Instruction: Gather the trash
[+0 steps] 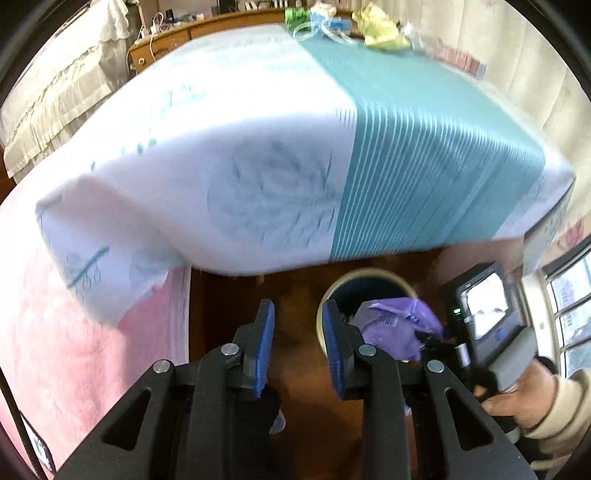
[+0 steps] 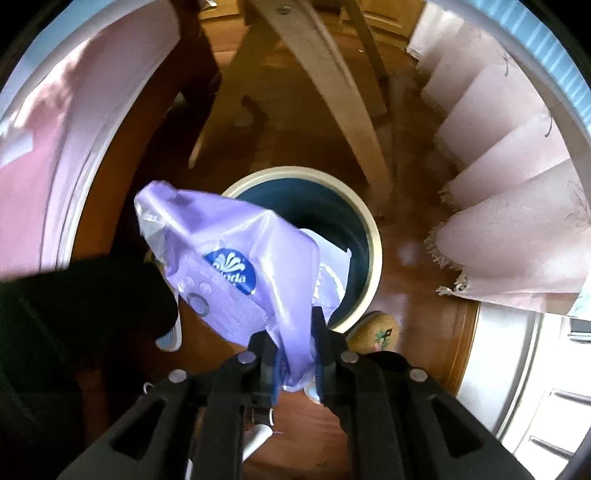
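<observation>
My right gripper (image 2: 295,332) is shut on a crumpled purple plastic wrapper (image 2: 236,258) with a blue logo, held above and just left of the round bin (image 2: 373,236), which has a cream rim and a dark blue inside. In the left wrist view the same wrapper (image 1: 395,325) hangs over the bin (image 1: 369,275), with the right gripper's body (image 1: 487,314) beside it. My left gripper (image 1: 298,343) is open and empty, low over the wooden floor just left of the bin. More trash lies at the table's far edge: a green piece (image 1: 295,14), a blue one (image 1: 332,24) and a yellow one (image 1: 380,27).
A table with a white and teal cloth (image 1: 295,147) overhangs the bin. A pink cloth (image 1: 74,332) hangs at the left. Wooden legs (image 2: 325,74) stand beyond the bin. A pink fringed cloth (image 2: 517,229) hangs at the right. A slippered foot (image 2: 376,332) is near the bin.
</observation>
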